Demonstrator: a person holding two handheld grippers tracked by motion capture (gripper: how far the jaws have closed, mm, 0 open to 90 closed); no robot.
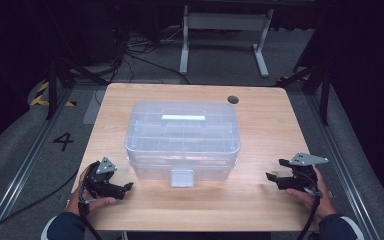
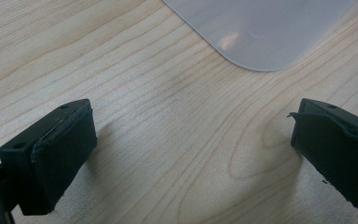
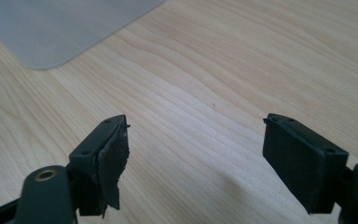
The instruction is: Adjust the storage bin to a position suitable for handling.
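Two hand-held grippers rest low on the wooden tabletop (image 1: 260, 135), the left gripper (image 1: 126, 188) at about seven o'clock and the right gripper (image 1: 274, 171) at about four o'clock of a clear plastic storage box (image 1: 182, 137), which sits closed at the centre with its front latch (image 1: 182, 177) facing the person, probably flanked ready for opening. Both sets of fingers stand apart with nothing between them. From above, the whole box, handle (image 1: 183, 118) and latch appear, while each gripper view gives a close look at black fingers (image 2: 56, 154) over bare wood and one rounded box corner (image 3: 46, 28).
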